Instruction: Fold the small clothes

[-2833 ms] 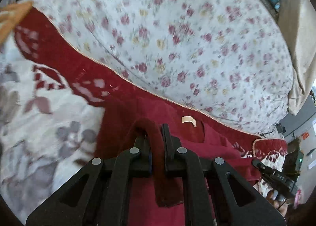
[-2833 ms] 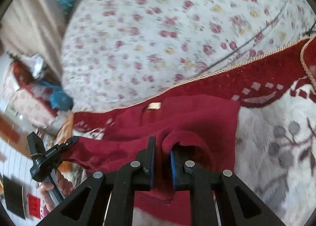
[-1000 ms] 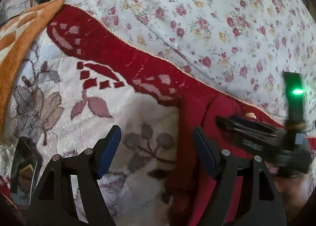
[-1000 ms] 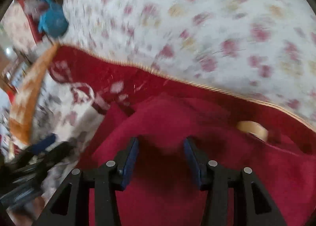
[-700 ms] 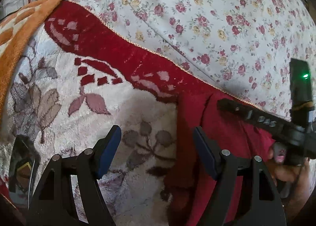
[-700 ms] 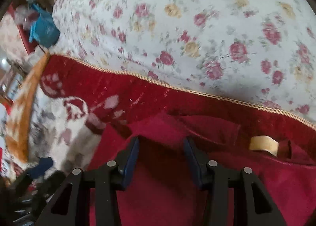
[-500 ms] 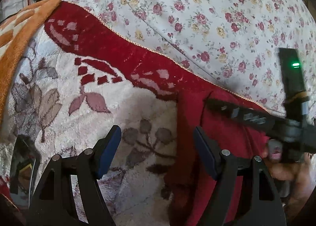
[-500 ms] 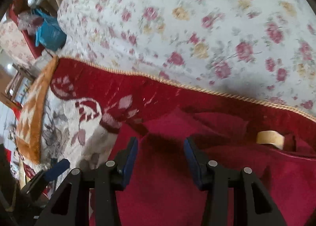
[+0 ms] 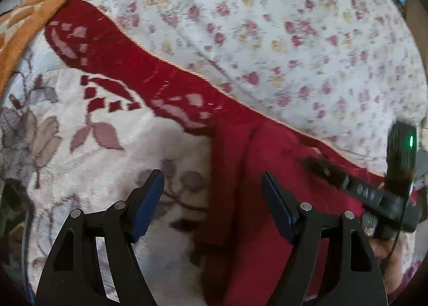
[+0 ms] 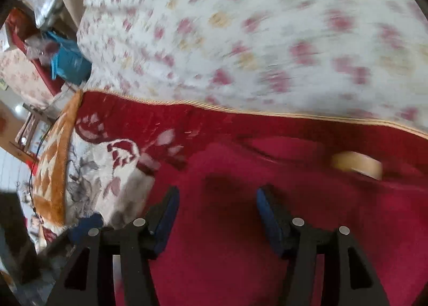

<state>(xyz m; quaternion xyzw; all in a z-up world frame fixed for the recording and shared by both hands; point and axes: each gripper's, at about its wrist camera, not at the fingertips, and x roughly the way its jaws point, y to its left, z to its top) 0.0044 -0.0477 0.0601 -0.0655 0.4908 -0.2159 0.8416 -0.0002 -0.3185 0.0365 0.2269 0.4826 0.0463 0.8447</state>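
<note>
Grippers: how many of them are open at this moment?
2. The left gripper hangs open over the edge of the red garment; the right gripper hangs open above its middle.

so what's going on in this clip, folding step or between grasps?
Between grasps. A person holds two handheld grippers over a dark red knit garment lying on a red-and-white patterned blanket. The left gripper is open at the garment's folded side edge; the right gripper is open above its middle, near the tan neck label. Neither grips cloth.

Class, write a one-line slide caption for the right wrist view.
Open right gripper poised over a dark red garment with tan neck label, lying on a patterned blanket.
</note>
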